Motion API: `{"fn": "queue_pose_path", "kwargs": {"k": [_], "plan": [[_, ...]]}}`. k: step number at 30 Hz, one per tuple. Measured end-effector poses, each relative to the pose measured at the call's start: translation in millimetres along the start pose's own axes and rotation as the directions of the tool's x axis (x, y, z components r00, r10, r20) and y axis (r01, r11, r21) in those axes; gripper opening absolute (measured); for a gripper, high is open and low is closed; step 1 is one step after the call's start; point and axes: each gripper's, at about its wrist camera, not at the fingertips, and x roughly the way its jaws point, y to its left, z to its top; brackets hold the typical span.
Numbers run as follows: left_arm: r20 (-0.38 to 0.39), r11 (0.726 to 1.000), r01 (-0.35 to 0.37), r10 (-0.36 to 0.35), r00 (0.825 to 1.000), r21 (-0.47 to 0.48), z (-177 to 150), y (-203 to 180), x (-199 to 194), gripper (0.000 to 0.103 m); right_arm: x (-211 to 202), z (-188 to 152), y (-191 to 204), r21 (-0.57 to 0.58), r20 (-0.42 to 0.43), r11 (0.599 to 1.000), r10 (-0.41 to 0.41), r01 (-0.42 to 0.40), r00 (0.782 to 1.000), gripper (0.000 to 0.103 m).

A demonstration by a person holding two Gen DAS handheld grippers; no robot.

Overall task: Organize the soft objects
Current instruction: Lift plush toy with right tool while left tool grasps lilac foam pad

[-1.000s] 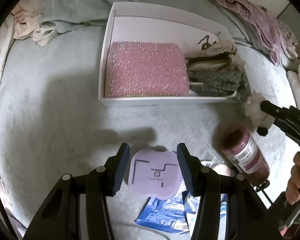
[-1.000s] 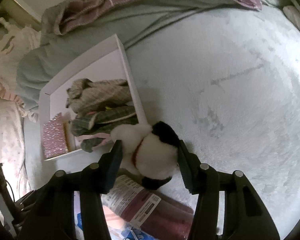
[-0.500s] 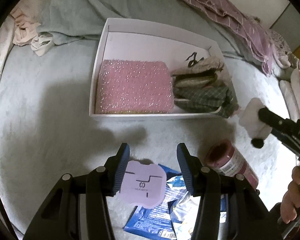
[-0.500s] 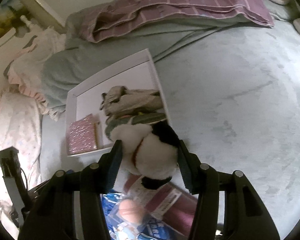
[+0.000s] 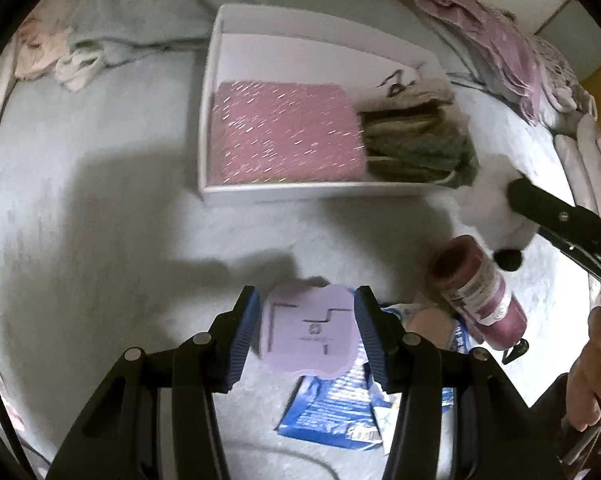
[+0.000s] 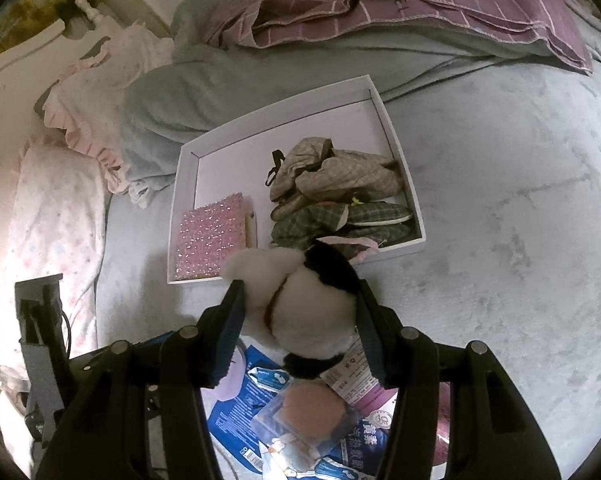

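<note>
Writing first: the lilac pad (image 5: 310, 330) has a small round logo and a line of tiny text under it, too small to read. The blue packet (image 6: 256, 408) underneath carries Chinese characters, and the maroon bottle (image 5: 478, 286) has a white label I can't make out.

The left tool (image 5: 305, 330) has its blue pads either side of the lilac pad, closed onto it, holding it flat-face-up above the bed (image 5: 100, 220). The right tool (image 6: 300, 312) is clamped on a black-and-white plush toy (image 6: 304, 304), squeezed at the body, its long axis running along the fingers with the white end pointing towards the white tray (image 6: 404, 176).

The tray sits on the grey-green bedding just ahead of both tools. Inside, a pink sparkly pad (image 5: 286, 132) fills the left half and folded plaid cloths (image 5: 414, 140) crowd the right, hanging a bit over the near rim. The back strip of the tray floor is bare. The bottle lies on its side near the tray's right corner, open end towards the tray. There's wide open bedding to the left.
</note>
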Motion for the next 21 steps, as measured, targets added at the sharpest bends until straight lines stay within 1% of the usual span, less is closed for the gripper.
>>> {"fn": "queue_pose_path", "kwargs": {"k": [1,5,6,8,11,14,18,21], "plan": [[-0.006,1.0,0.005,-0.005,1.0,-0.005,-0.7,3.6,0.8,0.049,-0.1,0.1,-0.6,0.0,0.001,1.0,-0.002,0.002,1.0,0.055],[-0.028,0.997,0.082,-0.082,0.996,-0.004,-3.8,11.8,4.0,0.049,0.2,0.6,-2.3,0.004,-0.001,1.0,-0.007,0.007,1.0,0.055],[-0.031,0.996,0.088,-0.088,0.996,-0.002,-4.7,12.6,4.7,0.049,0.3,0.4,-2.3,0.003,-0.002,1.0,-0.007,0.007,1.0,0.055],[-0.046,0.997,0.083,-0.082,0.996,0.005,-5.9,13.0,9.9,0.049,0.2,0.5,-2.4,0.001,-0.005,1.0,-0.006,0.006,1.0,0.055],[-0.081,0.998,0.049,-0.046,0.996,0.037,-7.2,12.0,18.6,0.049,-0.2,0.2,-2.2,0.001,-0.004,1.0,-0.007,0.007,1.0,0.056],[-0.088,0.998,0.03,-0.025,0.996,0.061,-8.9,8.4,23.5,0.049,-0.7,-0.1,-2.7,0.002,-0.002,1.0,-0.009,0.009,1.0,0.056],[-0.116,0.993,0.06,-0.049,0.992,0.098,-8.2,-0.9,32.5,0.049,-0.2,0.3,-3.8,0.002,-0.007,1.0,-0.006,0.006,1.0,0.056],[-0.138,0.989,0.105,-0.09,0.986,0.105,-6.0,-8.2,38.8,0.049,-0.5,0.1,-3.9,0.002,-0.007,1.0,-0.006,0.006,1.0,0.056]]}}
